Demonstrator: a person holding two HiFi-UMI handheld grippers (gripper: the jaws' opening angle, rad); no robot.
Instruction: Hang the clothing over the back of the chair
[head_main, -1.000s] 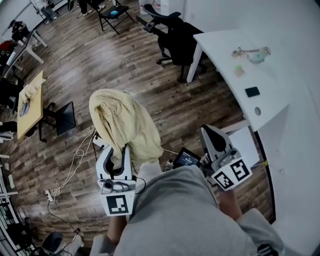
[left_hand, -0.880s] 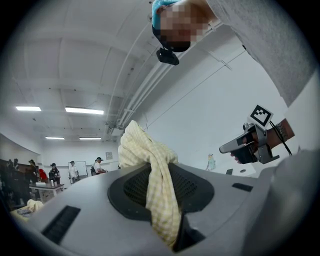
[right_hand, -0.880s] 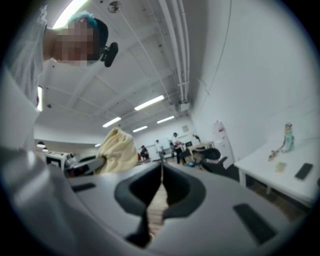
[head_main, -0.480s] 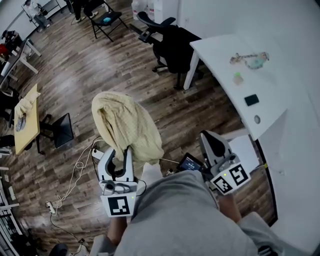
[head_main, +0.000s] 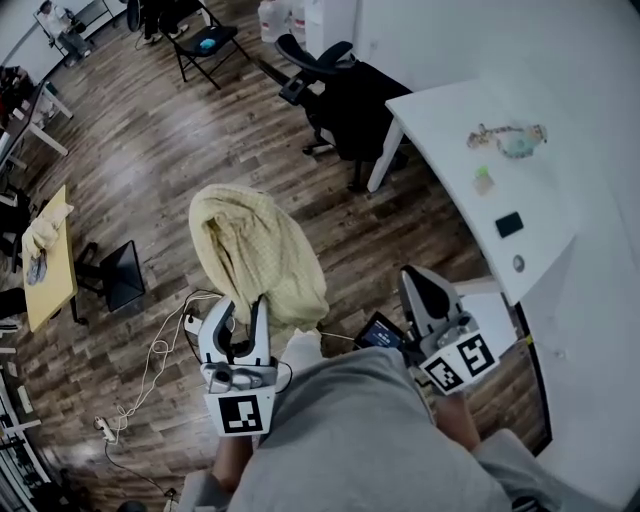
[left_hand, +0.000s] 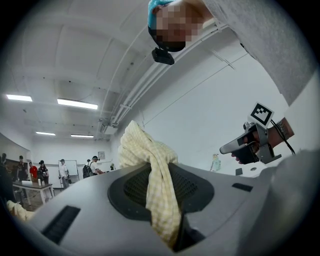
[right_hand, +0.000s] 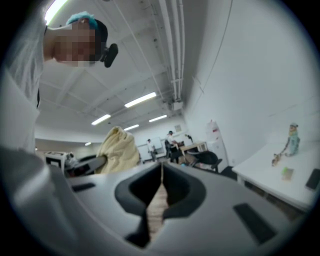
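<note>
2 grippers are in the person's hands. The left gripper has its 2 jaws partly closed and pinching 1 yellow checked cloth. In the left gripper view, a twisted strip of that cloth runs down between the jaws, and the pads press it from both sides. The rest of the cloth bunches up in a big soft heap just in front of this gripper, above the wooden floor. I cannot tell what is under the heap.

The right gripper has its 2 jaws closed together. In the right gripper view only a thin line shows between them, and nothing is in it. This gripper is well apart from the cloth and close to the edge of 1 white desk.

3 small things lie on the desk: 1 little toy, 1 green bit and 1 black bit.

2 chairs stand farther off. 1 black office chair is beside the desk, and 1 black folding chair is past it. The cloth is on neither chair.

1 wooden table stands at the far left with 1 pale rag on it. 1 white cable curls on the floor near the left gripper.
</note>
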